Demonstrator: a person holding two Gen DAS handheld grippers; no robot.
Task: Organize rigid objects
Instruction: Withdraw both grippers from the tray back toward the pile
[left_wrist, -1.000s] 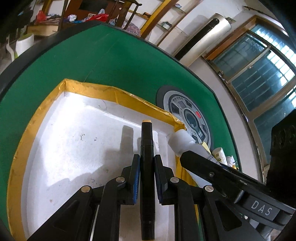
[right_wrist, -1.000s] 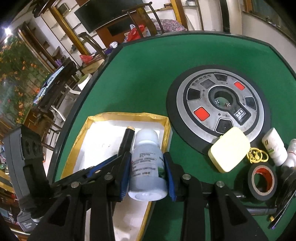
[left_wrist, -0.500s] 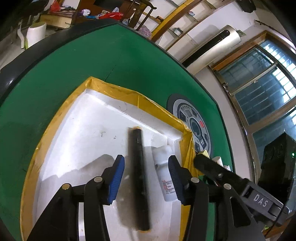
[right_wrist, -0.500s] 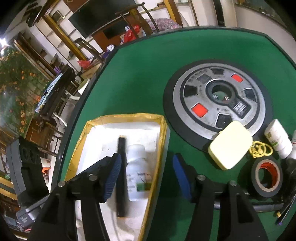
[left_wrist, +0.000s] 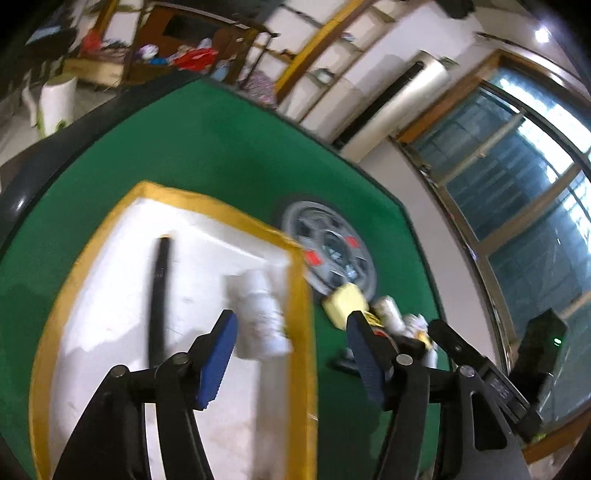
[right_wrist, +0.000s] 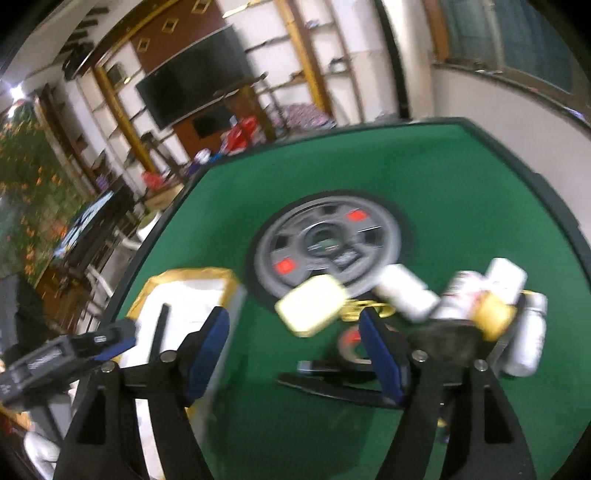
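Observation:
A white tray with a yellow taped rim (left_wrist: 295, 295) (right_wrist: 192, 275) lies on the green table. Inside it lie a black marker (left_wrist: 159, 288) (right_wrist: 159, 325) and a white bottle (left_wrist: 260, 317) on its side. My left gripper (left_wrist: 291, 354) hangs above the tray's right edge, jaws opening, nothing between them. My right gripper (right_wrist: 295, 350) is over the green felt right of the tray, jaws opening and empty. Beyond it lie a pale yellow case (right_wrist: 312, 310) (left_wrist: 345, 304), a gold key ring (right_wrist: 364, 308), a tape roll (right_wrist: 349, 345), white bottles (right_wrist: 404, 297) and a black pen (right_wrist: 332, 389).
A round grey control panel (right_wrist: 328, 245) (left_wrist: 330, 251) with red buttons sits in the table's middle. The other gripper's body (right_wrist: 66, 350) shows at the left of the right wrist view. Chairs, shelves and a dark screen stand beyond the far table edge.
Both grippers let go: the marker and the white bottle now lie in the tray. Both have opened, lifted away and swung right toward the clutter of small objects.

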